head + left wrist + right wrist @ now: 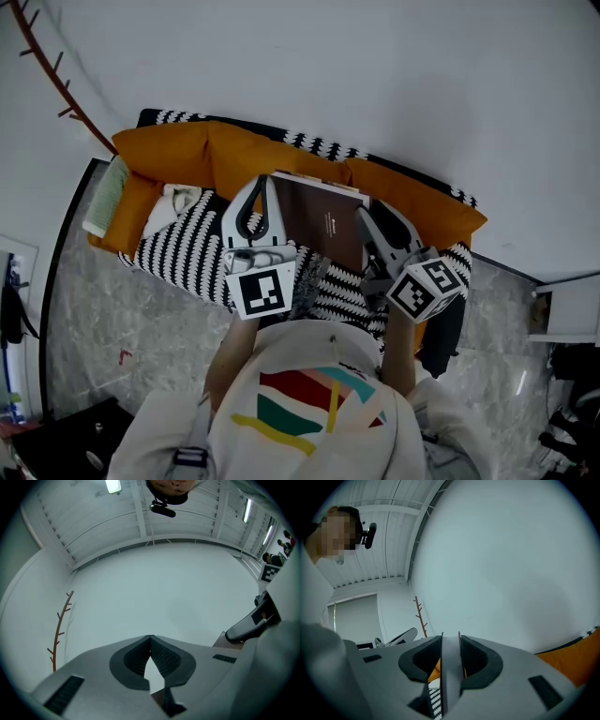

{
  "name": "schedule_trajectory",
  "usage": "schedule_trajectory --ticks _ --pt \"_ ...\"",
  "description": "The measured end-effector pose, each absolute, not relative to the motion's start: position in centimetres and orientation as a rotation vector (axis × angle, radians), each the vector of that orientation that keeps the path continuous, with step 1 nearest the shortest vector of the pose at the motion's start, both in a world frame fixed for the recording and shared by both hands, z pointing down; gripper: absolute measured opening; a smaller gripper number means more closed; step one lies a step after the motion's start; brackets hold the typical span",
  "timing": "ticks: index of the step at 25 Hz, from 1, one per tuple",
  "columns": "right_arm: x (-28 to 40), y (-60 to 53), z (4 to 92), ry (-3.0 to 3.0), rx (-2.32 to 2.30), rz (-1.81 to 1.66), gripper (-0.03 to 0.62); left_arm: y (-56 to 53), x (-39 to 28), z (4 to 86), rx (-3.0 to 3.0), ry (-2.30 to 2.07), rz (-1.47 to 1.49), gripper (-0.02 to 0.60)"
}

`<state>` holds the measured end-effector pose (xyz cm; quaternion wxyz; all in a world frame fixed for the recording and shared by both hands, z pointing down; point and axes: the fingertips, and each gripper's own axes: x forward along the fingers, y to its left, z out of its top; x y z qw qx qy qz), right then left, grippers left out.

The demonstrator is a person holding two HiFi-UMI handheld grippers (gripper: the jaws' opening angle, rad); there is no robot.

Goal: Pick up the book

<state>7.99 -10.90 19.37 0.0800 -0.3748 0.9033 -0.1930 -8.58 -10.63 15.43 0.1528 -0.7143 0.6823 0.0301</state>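
1. At the far left of the head view, a pale green pillow (103,192) is seen at the end of a black-and-white striped sofa (187,258). The sofa is lined with orange cushions (187,150) and stands against a white wall (375,75) on a marbled floor (112,319).
2. A bare, branch-like coat stand (58,631) is shown against the wall at the left of the left gripper view.
3. The left gripper (261,187) is held at the book's left edge, with its marker cube (260,291) turned toward the person. In its own view the jaw tips are pressed together. The pads (164,658) are bowed apart lower down, where a brown sliver of the book is wedged between them.
4. The book (323,220), brown-covered, is held in the air above the sofa seat. It is carried between the two grippers, with its cover facing up toward the head camera.
5. The right gripper (366,217) is set at the book's right edge, and its marker cube (427,286) is nearest the person. In its own view the jaws are clamped on the book (450,677), which is seen edge-on: a pale page block is framed by two thin brown cover lines and fills the gap between the pads.
6. Part of an orange cushion is seen low at the right of the right gripper view.
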Motion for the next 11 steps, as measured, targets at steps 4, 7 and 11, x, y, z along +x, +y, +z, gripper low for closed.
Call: schedule_trajectory --ticks 4,7,11 --pt "8.46 -10.97 19.65 2.686 -1.144 -0.576 0.14 -10.49 -8.73 15.49 -2.039 1.958 0.087 -0.006" --pt "8.83 -10.91 19.73 2.663 -1.151 -0.583 0.14 -10.27 -8.85 15.59 -2.037 1.966 0.098 -0.006" --pt "9.03 -10.6 19.95 2.655 -1.161 -0.599 0.14 -9.77 -9.04 15.84 -2.039 1.984 0.095 -0.005"
